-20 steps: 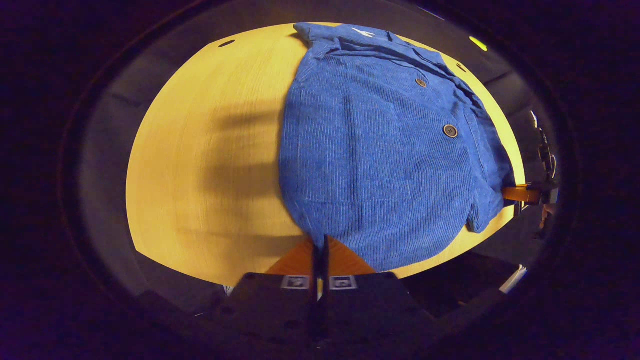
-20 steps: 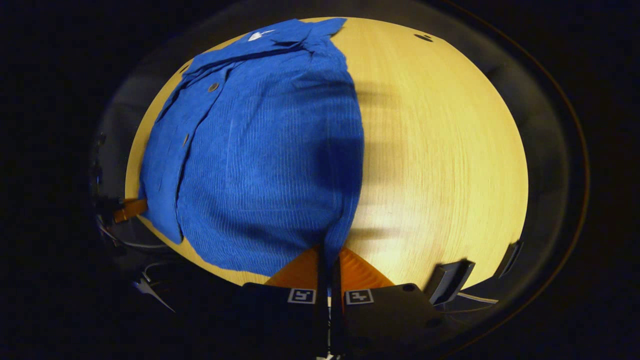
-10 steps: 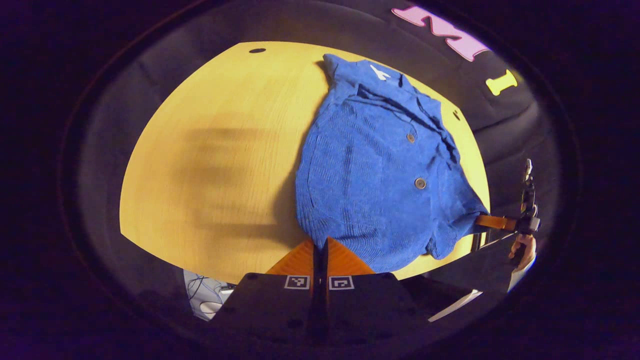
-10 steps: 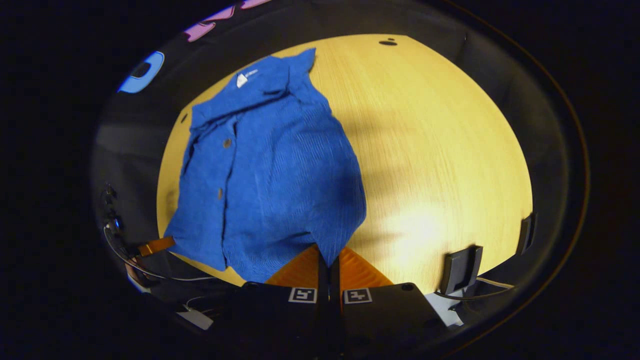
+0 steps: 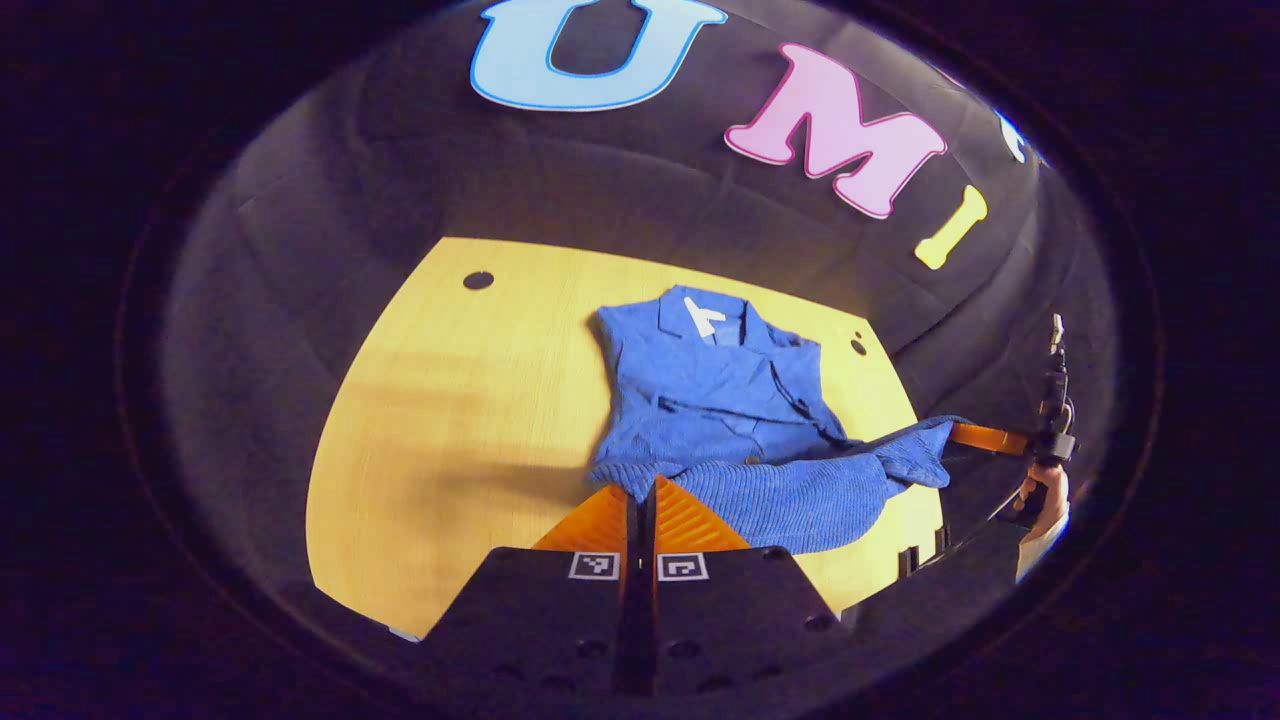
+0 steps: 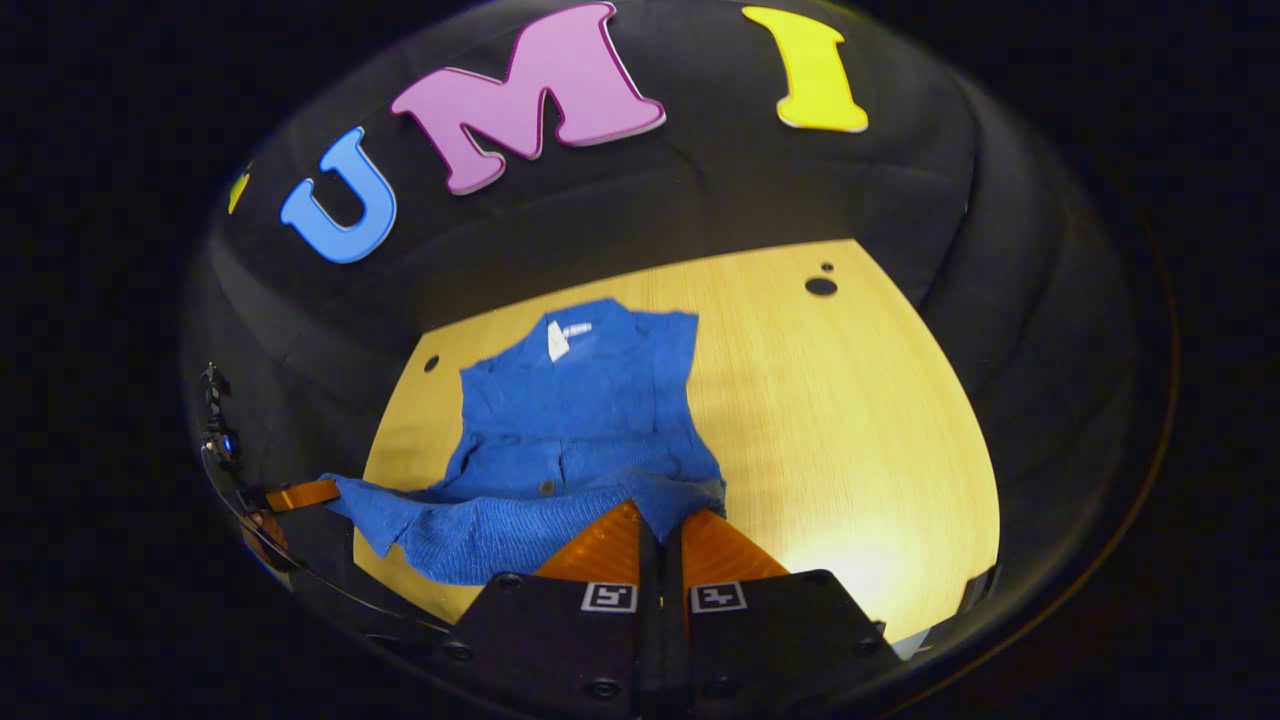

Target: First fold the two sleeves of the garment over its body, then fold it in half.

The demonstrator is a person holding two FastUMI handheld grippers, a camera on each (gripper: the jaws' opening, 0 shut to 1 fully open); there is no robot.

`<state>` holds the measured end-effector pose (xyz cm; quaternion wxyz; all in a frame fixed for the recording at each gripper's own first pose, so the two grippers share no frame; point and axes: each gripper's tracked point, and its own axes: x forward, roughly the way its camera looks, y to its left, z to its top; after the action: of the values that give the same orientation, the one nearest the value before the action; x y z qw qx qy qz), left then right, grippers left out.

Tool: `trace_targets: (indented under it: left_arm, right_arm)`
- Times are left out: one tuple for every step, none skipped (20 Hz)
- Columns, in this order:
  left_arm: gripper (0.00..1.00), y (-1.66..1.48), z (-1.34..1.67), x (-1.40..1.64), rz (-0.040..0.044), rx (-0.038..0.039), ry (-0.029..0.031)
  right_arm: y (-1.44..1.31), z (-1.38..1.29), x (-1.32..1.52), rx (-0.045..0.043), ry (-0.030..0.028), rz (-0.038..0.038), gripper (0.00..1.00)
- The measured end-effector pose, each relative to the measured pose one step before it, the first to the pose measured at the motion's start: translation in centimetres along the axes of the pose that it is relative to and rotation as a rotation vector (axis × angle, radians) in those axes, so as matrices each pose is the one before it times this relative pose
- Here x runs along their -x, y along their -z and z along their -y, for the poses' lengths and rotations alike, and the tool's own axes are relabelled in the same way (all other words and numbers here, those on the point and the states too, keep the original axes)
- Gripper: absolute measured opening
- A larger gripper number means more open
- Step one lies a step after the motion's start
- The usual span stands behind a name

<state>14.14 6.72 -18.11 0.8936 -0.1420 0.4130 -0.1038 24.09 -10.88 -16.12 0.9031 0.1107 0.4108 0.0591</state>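
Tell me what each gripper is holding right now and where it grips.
Both hold the blue shirt by its lifted bottom hem: the left gripper pinches one hem corner, the right gripper the other.

wall: black cloth [image 6: 900, 200] | table [image 6: 850, 420]: pale wood, small dark holes | light: warm, probably overhead

Cloth-walled booth [image 5: 300, 250], wooden table [image 5: 450, 400]

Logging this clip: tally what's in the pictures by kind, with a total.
Garments: 1, the blue shirt
Grippers: 2, left gripper and right gripper
Tables: 1, the wooden table
Total: 4
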Motion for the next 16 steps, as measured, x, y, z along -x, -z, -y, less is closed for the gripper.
trace_targets:
  left_arm:
    - [0.00,-2.689,0.309,-0.826,0.04407,0.01369,0.00327]
    - [0.00,-2.750,0.375,-0.955,0.03927,0.01423,-0.00263]
    - [0.00,-2.613,-0.005,-1.362,0.03958,-0.00184,-0.00732]
    - [0.00,-1.999,-0.200,-1.710,0.02022,-0.01352,-0.02086]
    - [0.00,-1.706,-0.383,-2.073,0.00843,-0.01827,-0.02341]
    - [0.00,-1.175,-0.431,-2.280,0.00332,-0.02809,-0.02393]
    - [0.00,-0.474,-0.129,-2.229,-0.01046,-0.02905,-0.02786]
    - [0.00,-0.210,-0.593,-2.547,-0.01758,-0.02537,-0.03079]
    - [0.00,0.234,-0.669,-2.330,-0.01684,-0.00361,-0.03220]
    - [0.00,0.363,-0.249,-1.982,-0.01473,0.02427,-0.02358]
    - [0.00,-0.071,0.250,-2.173,-0.00331,0.04486,-0.00479]
    - [0.00,0.055,0.243,-1.895,0.00540,0.03482,0.00993]
    - [0.00,0.270,0.338,-1.401,-0.00861,0.01314,0.00737]
    - [0.00,0.004,-0.083,-1.105,-0.01035,-0.00707,-0.00473]
    - [0.00,0.092,-0.111,-1.124,-0.00471,-0.01079,-0.01336]
    - [0.00,-0.056,0.242,-0.679,0.00648,-0.00736,-0.00144]
  right_arm:
    - [-2.233,-0.233,-0.741,0.02499,0.00625,0.03601,0.05]
    - [-2.479,0.017,-1.239,0.03054,0.01037,0.04497,0.05]
    - [-2.097,0.033,-1.350,0.03232,0.00889,0.03168,0.05]
    - [-2.219,0.048,-1.885,0.03015,0.00826,0.03909,0.04]
    - [-1.510,0.028,-2.087,0.02799,0.00800,0.02678,0.05]
    - [-1.244,0.078,-2.307,0.02392,0.00902,0.02941,0.05]
    - [-0.620,0.091,-2.608,0.01936,0.00672,0.00408,0.05]
    - [-0.214,0.015,-2.473,0.01765,0.00183,0.00157,0.04]
    - [0.462,-0.143,-2.656,0.00732,-0.00092,-0.01867,0.04]
    - [0.782,0.094,-2.485,0.00191,-0.00055,-0.02990,0.04]
    - [1.209,0.385,-2.125,0.00267,0.00537,-0.04251,0.04]
    - [1.069,0.336,-1.831,-0.00313,0.00556,-0.03434,0.05]
    - [0.693,0.108,-1.874,0.01396,0.00493,-0.01032,0.05]
    - [0.552,0.396,-1.630,0.01873,0.01167,-0.01447,0.04]
    - [0.549,0.007,-1.235,0.00054,0.00575,-0.01155,0.05]
    - [0.157,0.124,-1.447,-0.00664,0.00326,-0.00151,0.04]
